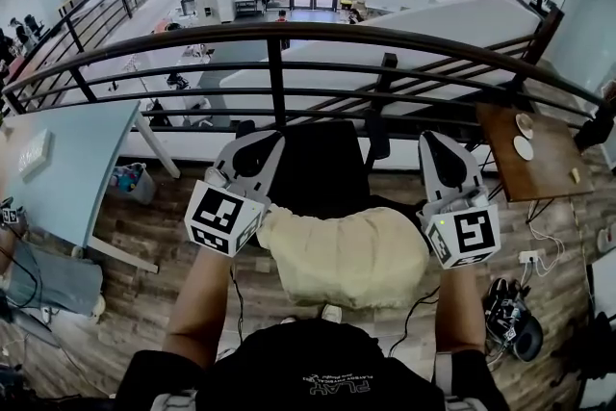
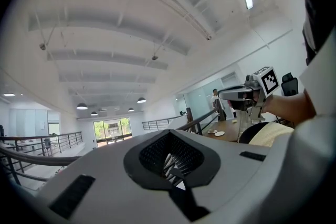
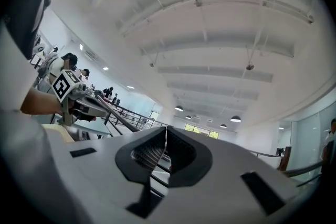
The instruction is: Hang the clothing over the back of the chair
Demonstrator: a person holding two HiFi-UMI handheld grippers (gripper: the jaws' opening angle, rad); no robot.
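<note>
A cream garment [image 1: 346, 250] lies draped across the near part of a black chair [image 1: 322, 170], right in front of me. My left gripper [image 1: 258, 145] is raised at the garment's left end, pointing level toward the railing. Its jaws are shut, with nothing between the pads. My right gripper [image 1: 435, 143] is raised at the garment's right end, also shut and empty. The left gripper view shows its own closed jaws [image 2: 173, 162], the right gripper [image 2: 247, 93] and the garment [image 2: 270, 134]. The right gripper view shows its closed jaws [image 3: 165, 150] and the left gripper [image 3: 79, 103].
A dark metal railing [image 1: 279, 43] runs across just beyond the chair, with an open drop behind it. A pale blue table [image 1: 67, 168] stands at left. A wooden table [image 1: 529, 154] with small plates stands at right. Cables and a power strip [image 1: 529, 257] lie on the floor.
</note>
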